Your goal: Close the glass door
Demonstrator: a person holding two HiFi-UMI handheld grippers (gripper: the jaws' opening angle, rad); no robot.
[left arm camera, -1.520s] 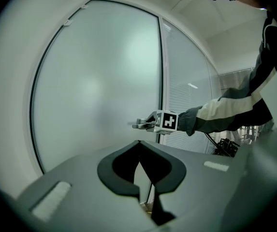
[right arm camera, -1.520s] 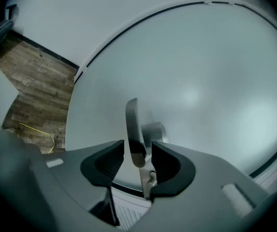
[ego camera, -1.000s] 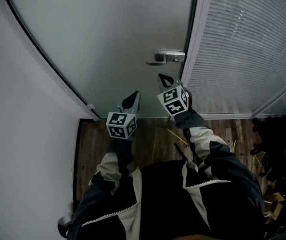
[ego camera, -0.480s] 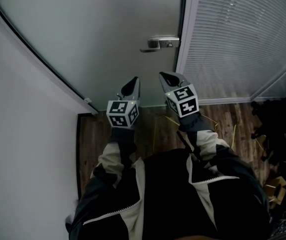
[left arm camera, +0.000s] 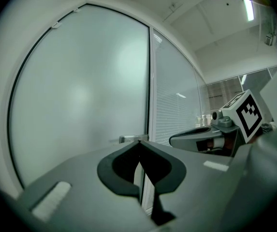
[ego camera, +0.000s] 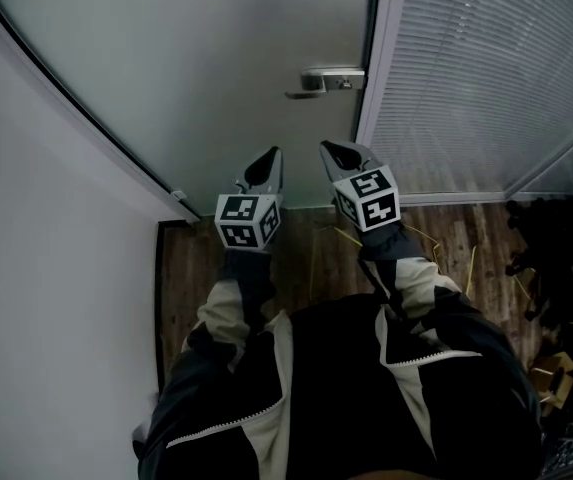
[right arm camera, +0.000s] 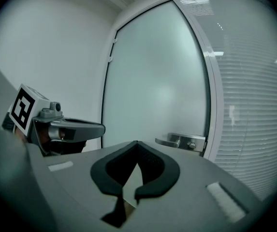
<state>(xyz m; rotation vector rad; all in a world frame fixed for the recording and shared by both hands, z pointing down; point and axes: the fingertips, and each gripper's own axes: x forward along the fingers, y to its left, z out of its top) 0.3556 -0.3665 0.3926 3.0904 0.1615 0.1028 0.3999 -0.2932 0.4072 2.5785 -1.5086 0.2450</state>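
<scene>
- Item: glass door (ego camera: 206,78), one frosted leaf in a thin dark frame. It fills the upper centre of the head view. Its right edge lies against the post of the blind-backed panel (ego camera: 486,78), so it appears shut or nearly so; whether the latch has caught cannot be told.
- Fitting: lever handle (ego camera: 324,80), bright metal, at the door's right edge in the upper centre-right of the frame. It lies level and nothing touches it.
- Left tool (ego camera: 266,166): jaws pressed together, nothing between them. It sits at centre frame, aimed at the lower glass and apart from it.
- Right tool (ego camera: 334,152): jaws pressed together and empty. It sits just right of the left tool, below the handle and clear of it.
- Surroundings: white wall (ego camera: 46,268) down the left side, wood floor (ego camera: 306,268) at lower centre.
- Handling, judged: the leaf is likely heavy and rigid, swinging as one piece. The frosted face is smooth and would let tool tips slide, and hard tips could mark or chip it.
- Hold, judged: the metal lever is the sound place, either pinched or pressed with closed tips. Failing that, push beside it, far from the left-edge hinges.
</scene>
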